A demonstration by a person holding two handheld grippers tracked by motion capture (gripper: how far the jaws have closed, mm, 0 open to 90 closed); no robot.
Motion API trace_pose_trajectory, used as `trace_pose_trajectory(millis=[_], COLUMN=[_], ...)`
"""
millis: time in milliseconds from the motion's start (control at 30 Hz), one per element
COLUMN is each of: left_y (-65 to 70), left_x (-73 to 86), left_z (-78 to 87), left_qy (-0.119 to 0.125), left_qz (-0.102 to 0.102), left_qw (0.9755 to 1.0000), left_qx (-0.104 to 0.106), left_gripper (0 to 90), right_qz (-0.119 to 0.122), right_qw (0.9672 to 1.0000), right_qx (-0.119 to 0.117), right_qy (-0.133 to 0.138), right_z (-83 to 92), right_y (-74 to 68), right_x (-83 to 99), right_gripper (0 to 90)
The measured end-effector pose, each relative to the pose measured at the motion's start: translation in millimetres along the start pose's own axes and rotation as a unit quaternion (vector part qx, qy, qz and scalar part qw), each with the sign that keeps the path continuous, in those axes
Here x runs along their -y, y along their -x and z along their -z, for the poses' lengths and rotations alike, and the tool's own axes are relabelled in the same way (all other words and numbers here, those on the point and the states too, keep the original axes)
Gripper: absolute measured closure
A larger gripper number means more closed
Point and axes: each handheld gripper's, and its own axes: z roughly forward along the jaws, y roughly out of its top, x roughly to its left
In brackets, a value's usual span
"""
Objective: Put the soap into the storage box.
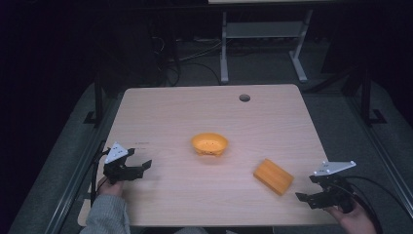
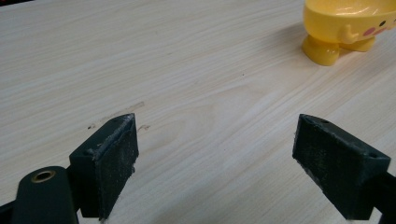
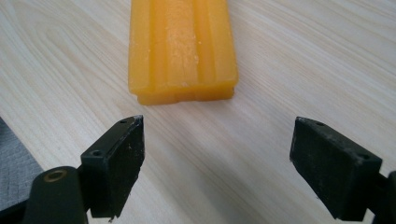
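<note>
A small yellow footed bowl [image 1: 210,144] stands near the middle of the wooden table [image 1: 195,112]; in the left gripper view the bowl [image 2: 345,28] sits at the top right, well beyond the jaws. An orange block [image 1: 273,176] lies flat to the bowl's right and nearer the front. My left gripper [image 1: 141,168] hovers open over the table's front left, nothing between its jaws. My right gripper [image 1: 303,199] is open at the front right, just short of the block [image 3: 182,49], which lies ahead of its jaws [image 3: 217,163] with a grooved top face.
A round cable hole [image 1: 244,98] sits near the table's far edge. Behind the table stand the legs of a white desk frame [image 1: 263,44] with cables on the grey floor. Dark rails [image 1: 97,97] flank both sides of the table.
</note>
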Motion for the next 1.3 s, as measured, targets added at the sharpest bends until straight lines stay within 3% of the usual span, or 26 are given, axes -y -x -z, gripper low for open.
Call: trace_pose_trajectory(millis=[200,700,1300], left_y=[0.2,-0.5,-0.2], left_x=[-0.2,-0.4,-0.3], left_z=[0.4,0.7,0.7], left_qy=[0.0,-0.001,0.004], left_qz=[-0.003,-0.002,0.002], left_qw=[1.0,1.0,1.0], left_qx=[0.001,0.0,0.0], left_gripper=[13.8,13.8,13.8], right_qz=[0.003,0.018,0.072], right_qw=[0.9999,0.9996,0.9961], right_qx=[-0.001,-0.005,-0.008], right_qy=[-0.014,-0.02,-0.05], right_z=[-4.2,-6.0,-19.9], right_y=[-2.3,-5.9,-16.8], right_x=[-14.1,-25.5,-62.6], right_gripper=[15.7,15.3,15.3])
